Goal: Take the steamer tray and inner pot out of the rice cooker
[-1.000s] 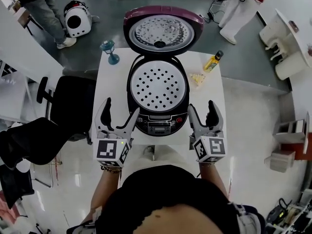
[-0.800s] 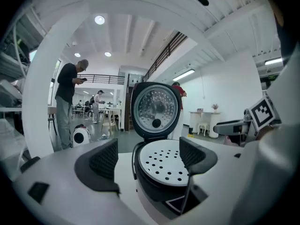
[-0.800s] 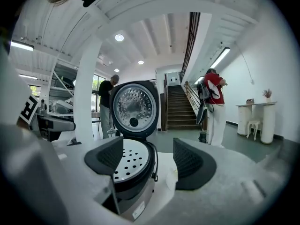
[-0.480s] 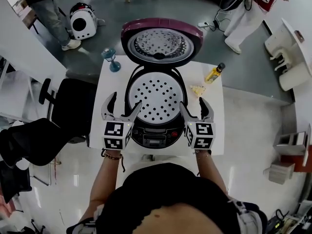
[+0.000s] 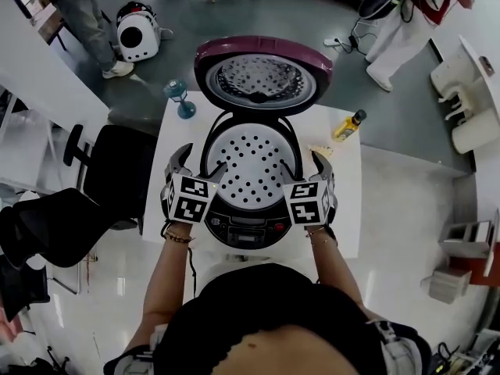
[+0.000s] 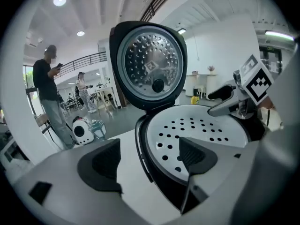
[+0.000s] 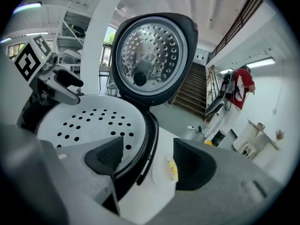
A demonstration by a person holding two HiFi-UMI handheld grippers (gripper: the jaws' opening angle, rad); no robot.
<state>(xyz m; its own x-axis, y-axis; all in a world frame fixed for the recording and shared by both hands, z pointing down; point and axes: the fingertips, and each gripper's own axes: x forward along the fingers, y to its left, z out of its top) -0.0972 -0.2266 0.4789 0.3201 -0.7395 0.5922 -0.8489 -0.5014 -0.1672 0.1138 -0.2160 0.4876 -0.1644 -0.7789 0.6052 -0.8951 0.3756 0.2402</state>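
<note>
Honestly, left gripper (image 6: pixel 150 159) and right gripper (image 7: pixel 143 159) both have fingers spread wide, straddling opposite edges of the steamer tray (image 5: pixel 254 162), which sits in the open rice cooker (image 5: pixel 250 213) mid-frame. Best bet: pinch its rim evenly, then lift straight up, level.

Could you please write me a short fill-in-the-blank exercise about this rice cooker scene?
The lid of the rice cooker stands ___. The perforated steamer tray lies ___ the rice cooker. The jaws of the left gripper and the right gripper are ___. The bottle on the table is ___ in colour.
Missing words: open; inside; apart; yellow.
</note>
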